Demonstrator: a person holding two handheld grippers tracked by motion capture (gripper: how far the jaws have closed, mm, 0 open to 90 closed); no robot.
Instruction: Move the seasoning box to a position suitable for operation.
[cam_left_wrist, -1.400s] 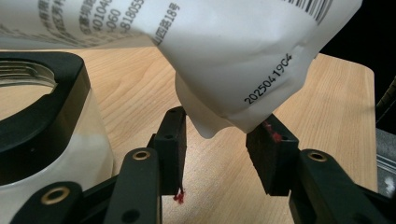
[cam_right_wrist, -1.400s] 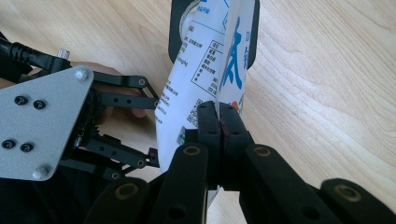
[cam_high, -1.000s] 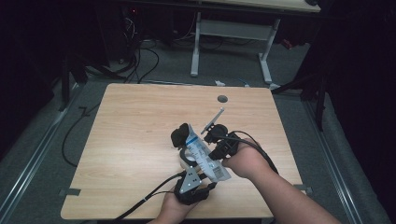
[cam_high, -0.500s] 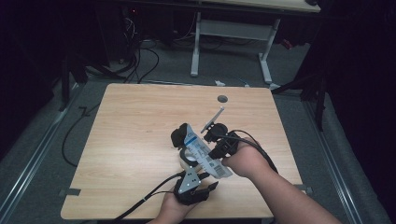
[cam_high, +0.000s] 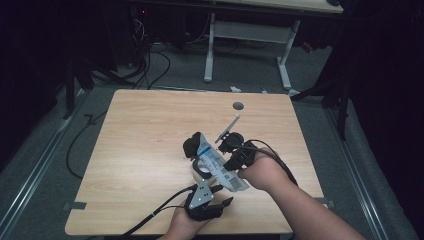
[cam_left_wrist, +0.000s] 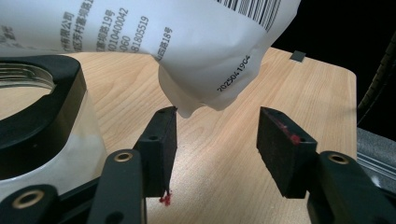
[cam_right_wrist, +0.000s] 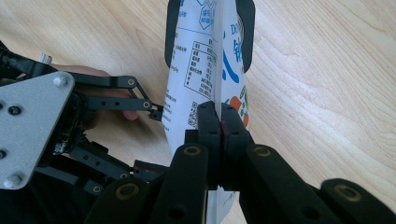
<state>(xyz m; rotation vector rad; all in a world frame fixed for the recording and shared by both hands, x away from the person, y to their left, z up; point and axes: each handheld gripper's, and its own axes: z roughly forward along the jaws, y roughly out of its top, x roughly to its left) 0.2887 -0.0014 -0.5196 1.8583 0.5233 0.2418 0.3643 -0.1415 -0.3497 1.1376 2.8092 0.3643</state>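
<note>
We are holding a white printed pouch (cam_high: 218, 166) over a clear jar (cam_left_wrist: 28, 121) with a black rim, near the front of the counter (cam_high: 145, 130). In the high view the pouch is hiding most of the jar, and our own hands are covering the lower parts of both grippers. In the left gripper view the pouch is running off the top edge, so its print is only partly readable.

The right gripper (cam_right_wrist: 219, 122) is pinching the pouch's flat seam, jaws pressed tight on it. The left gripper (cam_left_wrist: 217, 140) is standing open; its jaws have just been widening, with the pouch's corner hanging above the left jaw, seemingly at its tip.

Since a second ago the pouch and both hands are staying put.

The counter is pale wood with a small round hole (cam_high: 238, 105); beyond it, cables (cam_high: 150, 65) are trailing over a dark floor below a white desk frame (cam_high: 250, 35).
</note>
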